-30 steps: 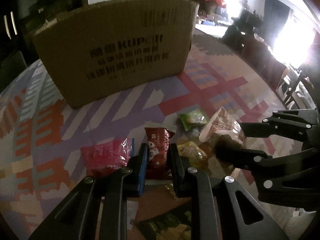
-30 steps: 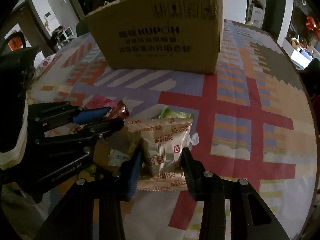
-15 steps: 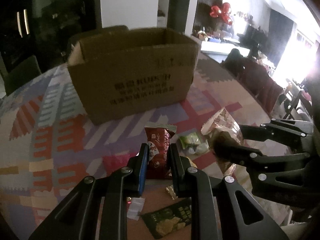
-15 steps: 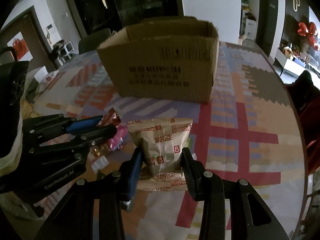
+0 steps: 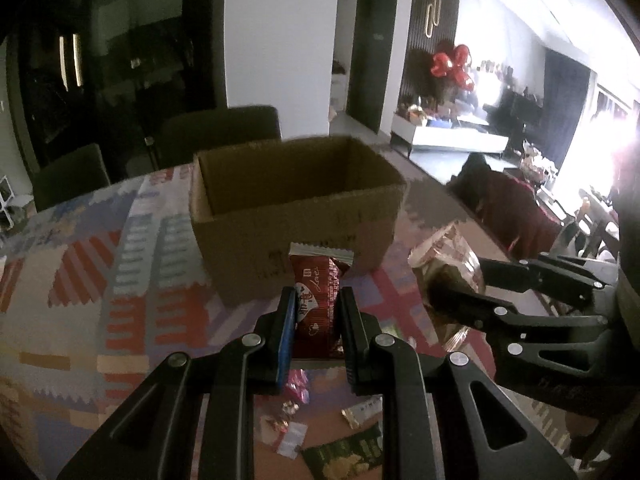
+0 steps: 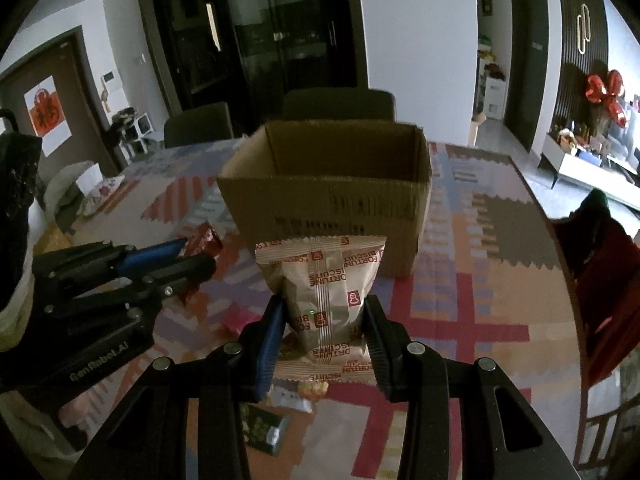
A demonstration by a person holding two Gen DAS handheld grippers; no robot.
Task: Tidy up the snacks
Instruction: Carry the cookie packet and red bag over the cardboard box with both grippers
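Matt corrugated cardboard box (image 6: pixel 328 204), glossy red foil snack wrapper (image 5: pixel 318 300), shiny beige biscuit packet (image 6: pixel 326 296)

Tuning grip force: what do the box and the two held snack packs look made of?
Cardboard box: brown corrugated board, matte; fluting lines show on its walls. Biscuit pack in the right gripper: thin film, likely plastic, satin sheen, crimped serrated ends. Red snack pack in the left gripper: glossy film, possibly foil-lined, serrated top edge.

Red packet (image 5: pixel 317 300), brown box (image 5: pixel 296 216)
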